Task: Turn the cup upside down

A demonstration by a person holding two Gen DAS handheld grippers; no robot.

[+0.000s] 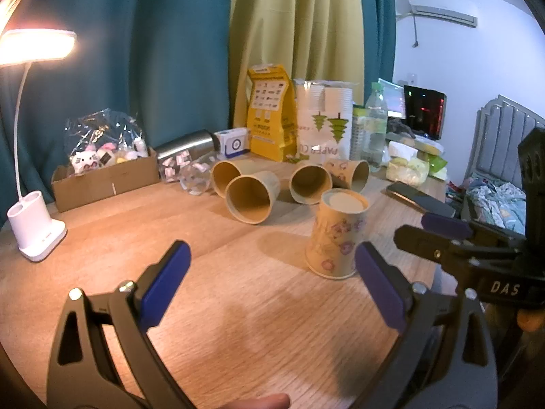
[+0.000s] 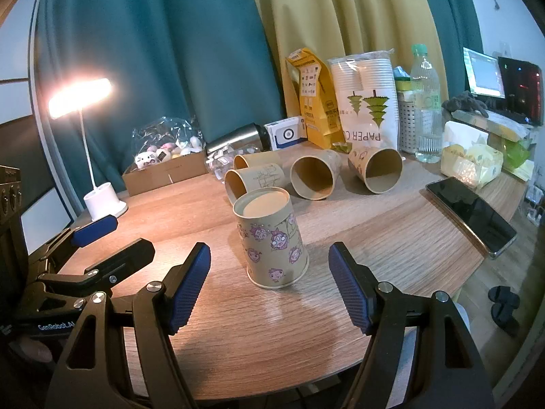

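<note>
Paper-cup bag (image 1: 323,119) lettering partly hidden behind lying cups (image 1: 310,184), yellow pouch (image 1: 270,112) print unreadable

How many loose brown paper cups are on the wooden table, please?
5: one upside-down printed brown paper cup near the front, and four on their sides behind it. The bagged stack may hide others.

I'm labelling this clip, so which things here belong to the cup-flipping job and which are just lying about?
Job:
- upside-down cup, free of both open tongs
- four cups lying on their sides
- left tongs
- right tongs

Lying about:
- desk lamp
- phone
- water bottle
- paper cup pack
- yellow bag
</note>
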